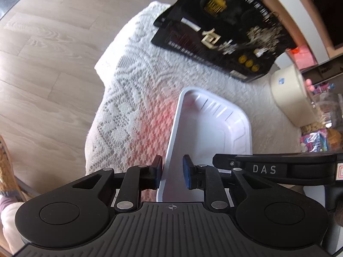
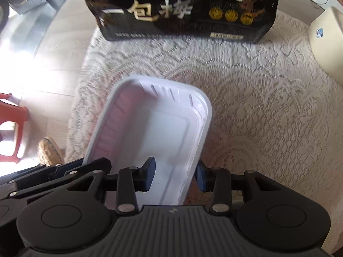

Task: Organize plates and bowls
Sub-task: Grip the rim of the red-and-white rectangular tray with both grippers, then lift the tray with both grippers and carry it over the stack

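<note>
The left gripper (image 1: pixel 172 174) straddles the white tray's (image 1: pixel 216 126) left rim, its pads not quite closed; the right gripper (image 2: pixel 175 176) clamps the right rim. Beyond both stands a black bag (image 2: pixel 182 8) lettered "一包", and the right gripper's arm reads "DAS".

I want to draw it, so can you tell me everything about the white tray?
The tray is white, rectangular with rounded corners, a flat rim, ribbed walls and a flat bottom. It looks like thin plastic or foam, and it is empty. It sits over the lace cloth, near a black bag. The left gripper straddles its left rim and the right gripper its right rim; whether the fingers press it or it is lifted is unclear.
</note>
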Available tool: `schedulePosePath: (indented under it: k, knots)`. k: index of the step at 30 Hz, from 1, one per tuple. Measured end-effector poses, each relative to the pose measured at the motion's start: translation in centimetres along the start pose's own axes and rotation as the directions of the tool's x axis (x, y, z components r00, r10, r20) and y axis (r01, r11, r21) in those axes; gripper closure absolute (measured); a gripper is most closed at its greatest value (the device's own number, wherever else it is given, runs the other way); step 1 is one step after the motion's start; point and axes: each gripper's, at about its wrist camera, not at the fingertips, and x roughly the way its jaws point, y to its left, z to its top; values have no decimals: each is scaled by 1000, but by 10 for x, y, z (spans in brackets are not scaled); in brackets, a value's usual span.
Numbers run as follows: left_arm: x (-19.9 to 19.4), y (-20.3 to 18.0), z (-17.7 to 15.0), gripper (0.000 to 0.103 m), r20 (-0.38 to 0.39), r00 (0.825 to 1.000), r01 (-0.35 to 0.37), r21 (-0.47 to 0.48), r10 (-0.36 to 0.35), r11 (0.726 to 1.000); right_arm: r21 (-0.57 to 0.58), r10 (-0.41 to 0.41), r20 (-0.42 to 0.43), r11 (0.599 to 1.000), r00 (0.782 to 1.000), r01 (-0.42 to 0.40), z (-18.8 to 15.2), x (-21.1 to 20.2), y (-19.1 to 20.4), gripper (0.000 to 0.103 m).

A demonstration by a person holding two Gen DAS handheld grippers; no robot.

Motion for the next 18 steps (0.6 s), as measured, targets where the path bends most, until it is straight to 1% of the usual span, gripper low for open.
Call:
schedulePosePath:
  k: [5,9,14,18]
  knots:
    - [-26,-13,-6,80,61,998,30,21,-31,999,-11,27,48,1000,998,-27,-12,-23,-6,64]
    - [-44,-20,-15,80,87,994,64,32,-66,997,-23,49,105,999,993,-47,-25,-44,-11,64]
    - [-78,-28,-28,80,154,983,97,33,-101,995,-46,93,178,995,980,-86,-39,-79,-17,64]
    - [-111,-40,-43,80,220,968,110,48,-118,993,-82,138,243,989,960,-122,-55,-111,-17,64]
